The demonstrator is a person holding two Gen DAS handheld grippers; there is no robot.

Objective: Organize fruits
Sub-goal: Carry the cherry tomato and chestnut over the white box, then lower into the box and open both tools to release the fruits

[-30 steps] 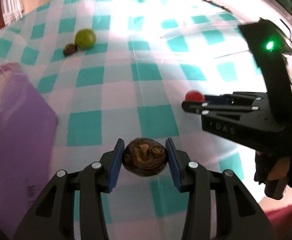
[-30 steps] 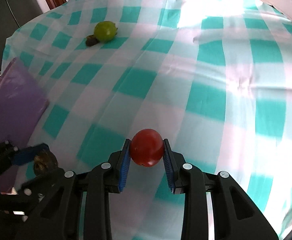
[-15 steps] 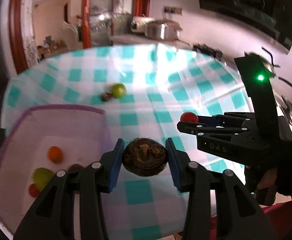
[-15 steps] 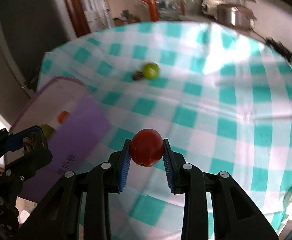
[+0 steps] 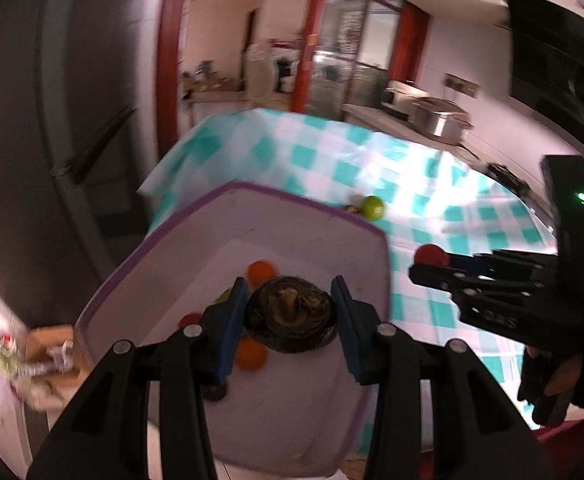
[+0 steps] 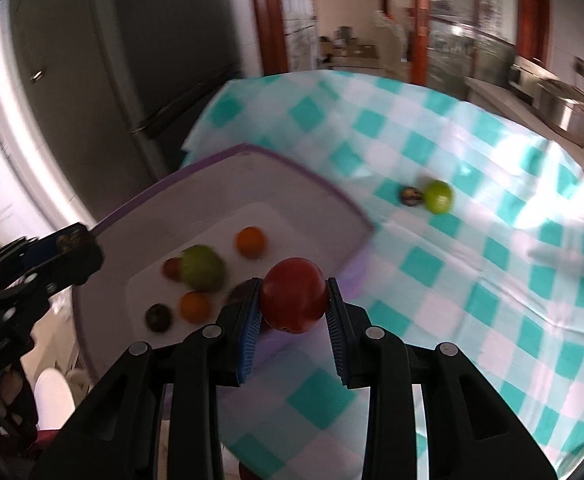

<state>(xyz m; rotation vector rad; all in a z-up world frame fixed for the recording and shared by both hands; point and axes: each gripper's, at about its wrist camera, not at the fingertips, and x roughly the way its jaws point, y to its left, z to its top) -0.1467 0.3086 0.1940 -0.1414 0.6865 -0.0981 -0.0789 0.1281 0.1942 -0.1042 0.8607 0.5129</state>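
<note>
Two tongs: both are in view, and each one carries one fruit above the scene.
Left tongs [image 5: 290, 314]: closed on a dark brown wrinkled fruit [image 5: 290, 316]; the blue pads press it from both sides. It hangs over the inside of the bin.
Right tongs [image 6: 293, 306]: closed on a red tomato [image 6: 293, 300], held between the blue pads. It hangs above the near right corner of the bin, at the border with the cloth.
Bin [image 6: 292, 168]: a white tub with a purple rim; it stands at the left edge of the desk [image 6: 472, 272], which has a teal and white checked cloth.
Inside the bin: an orange fruit [image 6: 250, 241], a second orange fruit [image 6: 194, 306], a green fruit [image 6: 203, 268], a small red fruit [image 6: 171, 268] touching the green one, and a small dark fruit [image 6: 158, 317]. One more dark shape lies just behind the left pad of the right tongs; it is perhaps another fruit, but the blur does not let me tell.
On the cloth: a green lime [image 6: 438, 197] and a small dark brown fruit [image 6: 411, 196] lie touching each other, well apart from the bin.
Person: a dark gloved hand [image 5: 552, 384] holds the handle of the right tongs, seen from the left wrist view.
Background: a dark fridge [image 6: 164, 48] behind the bin, and a steel pot [image 5: 438, 118] on a counter far behind.
</note>
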